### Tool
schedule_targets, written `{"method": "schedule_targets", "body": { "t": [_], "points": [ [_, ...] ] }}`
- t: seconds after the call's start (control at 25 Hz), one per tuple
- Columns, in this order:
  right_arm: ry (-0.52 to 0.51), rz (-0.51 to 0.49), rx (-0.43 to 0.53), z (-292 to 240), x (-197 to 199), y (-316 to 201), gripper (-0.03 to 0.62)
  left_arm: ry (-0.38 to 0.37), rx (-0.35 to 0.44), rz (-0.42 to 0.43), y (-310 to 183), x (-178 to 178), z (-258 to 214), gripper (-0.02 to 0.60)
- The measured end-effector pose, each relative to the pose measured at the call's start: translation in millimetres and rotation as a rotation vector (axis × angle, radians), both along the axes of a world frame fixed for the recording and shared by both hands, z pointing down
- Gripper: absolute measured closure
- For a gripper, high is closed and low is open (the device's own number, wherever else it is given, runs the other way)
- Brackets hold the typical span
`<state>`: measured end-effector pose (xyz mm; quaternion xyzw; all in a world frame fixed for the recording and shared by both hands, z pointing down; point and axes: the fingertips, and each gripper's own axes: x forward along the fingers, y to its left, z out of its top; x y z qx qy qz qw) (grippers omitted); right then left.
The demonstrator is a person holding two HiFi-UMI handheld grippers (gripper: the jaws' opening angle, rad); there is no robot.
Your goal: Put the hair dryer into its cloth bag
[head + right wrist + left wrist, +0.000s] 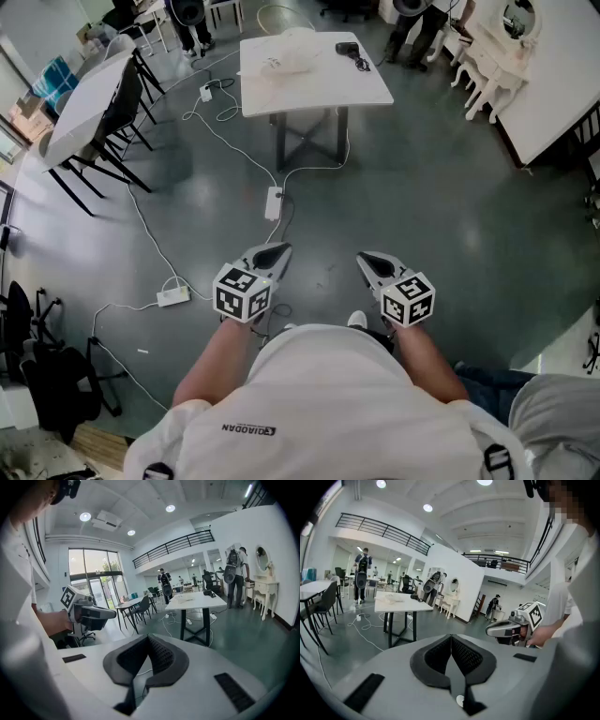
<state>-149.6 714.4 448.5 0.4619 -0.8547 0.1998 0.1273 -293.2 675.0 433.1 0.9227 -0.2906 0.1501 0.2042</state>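
Left tongs (pixel 278 249): jaws pressed together, nothing between them. Right tongs (pixel 367 258): same, jaws together and empty. The two are held side by side, apart from each other, in front of the person's torso. Both tilt slightly downward over the grey floor (pixel 422 206).

On the floor just ahead of the left tongs' tips lies a white power strip (pixel 273 202). Its cable (pixel 314 169) runs on toward the desk. A second power strip (pixel 173 296) lies on the floor to the left of the left tongs.

Farther ahead, well apart from both tongs, stands the white desk (pixel 309 84). The black hair dryer (pixel 349 48) lies on it toward the far right side, roughly ahead of the right tongs. The cloth bag (pixel 286 58), pale and crumpled, lies on the same desk to the left of the hair dryer, apart from it.

Far off to the left of the left tongs stands another desk (pixel 89 103) with black chairs (pixel 127 98). People stand beyond the desks.
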Motion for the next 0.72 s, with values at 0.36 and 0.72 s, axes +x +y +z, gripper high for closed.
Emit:
{"method": "schedule_targets", "body": {
  "t": [0.36, 0.72],
  "points": [
    [-0.002, 0.016, -0.006, 3, -34, -3, 0.572, 0.003, -0.014, 0.042, -2, -28, 3, 0.554],
    [0.009, -0.037, -0.075, 24, -80, 10, 0.572, -0.04, -0.06, 0.06, 2, -63, 24, 0.554]
  ]
}}
